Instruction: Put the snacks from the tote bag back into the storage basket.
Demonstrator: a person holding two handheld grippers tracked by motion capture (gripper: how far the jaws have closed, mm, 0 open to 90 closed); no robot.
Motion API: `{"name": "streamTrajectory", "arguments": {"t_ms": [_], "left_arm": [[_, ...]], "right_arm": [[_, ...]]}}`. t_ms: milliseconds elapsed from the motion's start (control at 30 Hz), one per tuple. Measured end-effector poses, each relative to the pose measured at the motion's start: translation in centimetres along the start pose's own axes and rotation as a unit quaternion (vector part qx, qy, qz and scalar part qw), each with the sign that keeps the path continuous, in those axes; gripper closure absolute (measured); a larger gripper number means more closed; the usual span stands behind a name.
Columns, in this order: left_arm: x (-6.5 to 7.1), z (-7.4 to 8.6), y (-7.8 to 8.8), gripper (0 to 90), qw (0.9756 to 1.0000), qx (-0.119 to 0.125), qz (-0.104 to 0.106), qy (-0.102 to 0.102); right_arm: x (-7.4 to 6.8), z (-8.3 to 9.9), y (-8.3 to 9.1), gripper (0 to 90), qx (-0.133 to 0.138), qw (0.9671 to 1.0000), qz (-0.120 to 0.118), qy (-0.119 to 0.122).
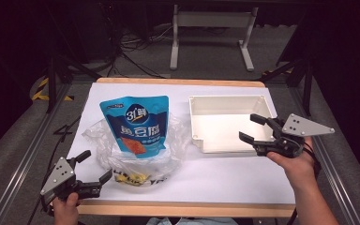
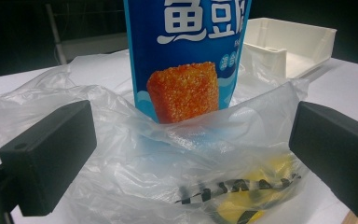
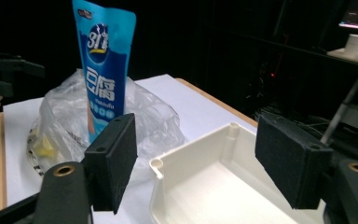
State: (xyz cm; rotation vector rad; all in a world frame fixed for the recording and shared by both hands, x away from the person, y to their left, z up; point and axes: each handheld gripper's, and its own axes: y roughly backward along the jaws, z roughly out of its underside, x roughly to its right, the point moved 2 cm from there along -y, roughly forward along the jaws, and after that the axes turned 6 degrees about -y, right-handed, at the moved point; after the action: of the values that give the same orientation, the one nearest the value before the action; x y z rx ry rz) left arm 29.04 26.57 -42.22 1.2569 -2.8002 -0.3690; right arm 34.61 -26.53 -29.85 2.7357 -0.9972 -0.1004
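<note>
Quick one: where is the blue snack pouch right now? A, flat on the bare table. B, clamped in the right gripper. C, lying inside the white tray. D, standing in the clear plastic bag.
D: the blue snack pouch stands upright with its base inside the clear plastic bag, beside the white tray.

Pouch point(image 2: 186, 60) top cropped; bag point(image 2: 168, 154) veils its base.

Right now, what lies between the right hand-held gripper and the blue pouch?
In the high view, the white tray and a strip of bare white table lie between the right hand-held gripper and the blue pouch, which stands in a clear plastic bag.
</note>
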Motion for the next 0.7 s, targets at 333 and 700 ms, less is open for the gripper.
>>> {"name": "streamTrajectory", "arguments": {"t_ms": [333, 700], "left_arm": [[0.0, 0.0, 0.0, 1.3, 1.0, 0.001, 0.0, 0.0], [0.0, 0.0, 0.1, 1.3, 1.0, -0.002, 0.002, -0.003]], "right_arm": [[-0.6, -3.3, -2.8, 26.8, -0.015, 0.9987, -0.047, 0.012], [-1.2, -6.7, -5.9, 25.4, -0.022, 0.9942, -0.103, 0.025]]}}
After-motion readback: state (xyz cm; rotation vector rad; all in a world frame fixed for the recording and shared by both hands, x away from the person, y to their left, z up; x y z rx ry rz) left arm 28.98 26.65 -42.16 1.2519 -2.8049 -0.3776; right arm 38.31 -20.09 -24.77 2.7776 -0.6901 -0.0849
